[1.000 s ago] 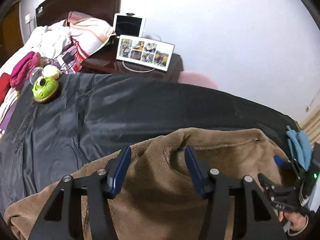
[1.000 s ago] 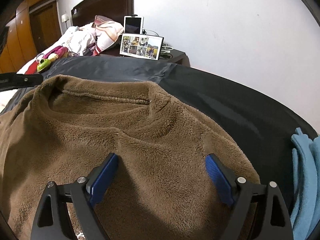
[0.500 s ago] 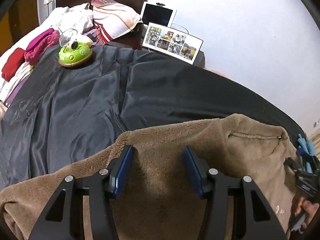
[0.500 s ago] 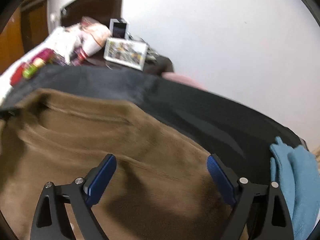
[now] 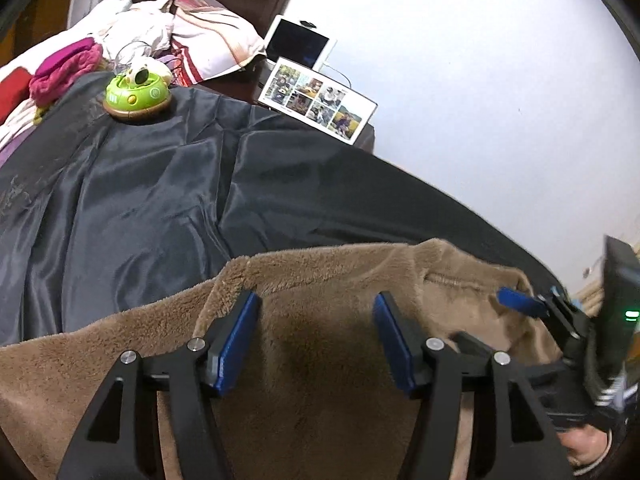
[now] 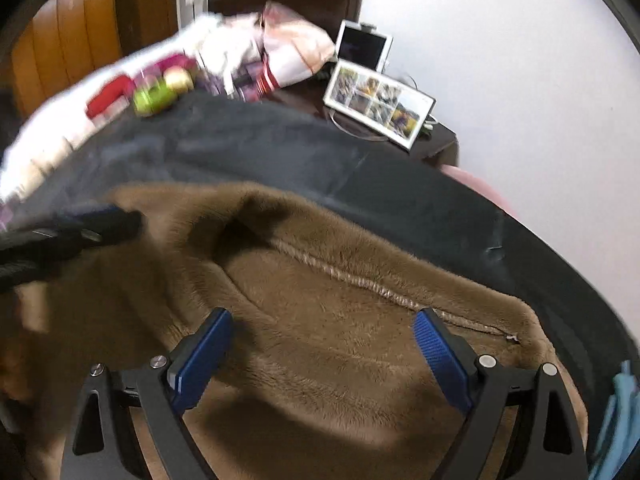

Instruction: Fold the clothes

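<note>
A brown fleece top (image 5: 320,280) lies on a dark satin sheet (image 5: 140,192) over the bed. It also shows in the right wrist view (image 6: 340,320), with its stitched neck seam (image 6: 360,280) running across. My left gripper (image 5: 316,312) is open over the top's upper edge. My right gripper (image 6: 324,332) is open over the neck area, just in front of the seam. The right gripper shows at the right edge of the left wrist view (image 5: 560,320). The left gripper shows blurred at the left of the right wrist view (image 6: 80,228).
A green round toy (image 5: 136,96) stands on the sheet's far left. Pillows and piled clothes (image 5: 160,40) lie behind it. A photo frame (image 5: 316,104) and tablet (image 5: 300,44) stand on a nightstand by the white wall. A light blue cloth (image 6: 616,420) lies at the right.
Both grippers have moved forward over the brown top toward its far edge and neck seam. The right wrist view has swung; the left gripper now shows closer in it. Both stay open.
</note>
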Available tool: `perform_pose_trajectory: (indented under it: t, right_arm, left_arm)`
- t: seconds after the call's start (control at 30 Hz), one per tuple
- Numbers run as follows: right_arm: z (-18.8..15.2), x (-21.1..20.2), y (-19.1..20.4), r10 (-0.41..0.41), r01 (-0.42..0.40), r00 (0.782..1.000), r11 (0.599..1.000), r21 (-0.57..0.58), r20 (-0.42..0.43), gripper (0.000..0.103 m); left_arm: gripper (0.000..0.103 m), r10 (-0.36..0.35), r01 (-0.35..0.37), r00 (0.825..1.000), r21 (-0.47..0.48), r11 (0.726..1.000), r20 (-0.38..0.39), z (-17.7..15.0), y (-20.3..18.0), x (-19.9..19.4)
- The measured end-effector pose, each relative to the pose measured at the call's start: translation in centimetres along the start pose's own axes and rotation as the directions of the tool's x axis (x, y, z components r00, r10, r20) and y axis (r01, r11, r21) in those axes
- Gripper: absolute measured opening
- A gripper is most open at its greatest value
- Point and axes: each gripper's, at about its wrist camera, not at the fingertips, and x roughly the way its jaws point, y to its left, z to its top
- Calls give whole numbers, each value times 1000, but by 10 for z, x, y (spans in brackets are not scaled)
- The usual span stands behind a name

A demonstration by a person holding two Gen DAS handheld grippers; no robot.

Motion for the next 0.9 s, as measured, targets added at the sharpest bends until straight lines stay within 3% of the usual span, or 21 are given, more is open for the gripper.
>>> perform_pose_trajectory:
  t: [0.07,0.13,0.17,0.27,0.37,0.57,0.6,0.63,0.7,0.9]
  right_arm:
    - [1,5,-6,-123,123,992,992,2,21,93]
    - [3,11,-18,-315,315,948,949,3,44,93]
    - [3,14,-27,-336,336,940,942,19,52,93]
    - [-1,7,-56,-204,194,978,969,152,54,93]
    - [0,-7,-53,-87,68,988,987,143,124,93]
    - [10,-8,-28,179,-194,970,977,83,161,93]
    - [11,-5,-21,210,-222,966,973,67,154,87]
    - [11,0,-12,224,-232,965,971,47,136,70]
    - [11,11,5,253,-256,962,967,10,98,48]
    - [7,17,18,263,-260,962,964,-47,78,45]
  left_arm:
    - [65,40,-40,999,37,999,-8,-2,-6,1]
    - [67,79,-78,997,73,994,-12,-4,-12,2]
    - [67,94,-93,995,90,992,-12,-6,-14,3]
    - [70,123,-121,992,117,986,-8,-8,-19,7]
    - [74,89,-89,996,82,993,-4,-6,-15,6]
    - [74,22,-21,999,-29,999,32,1,5,-6]
    - [74,19,-18,999,-36,999,35,2,7,-7]
    - [74,20,-18,999,-37,999,35,2,7,-7]
    - [74,26,-25,999,-33,999,34,2,6,-5]
    - [74,59,-59,998,4,998,33,1,0,-4]
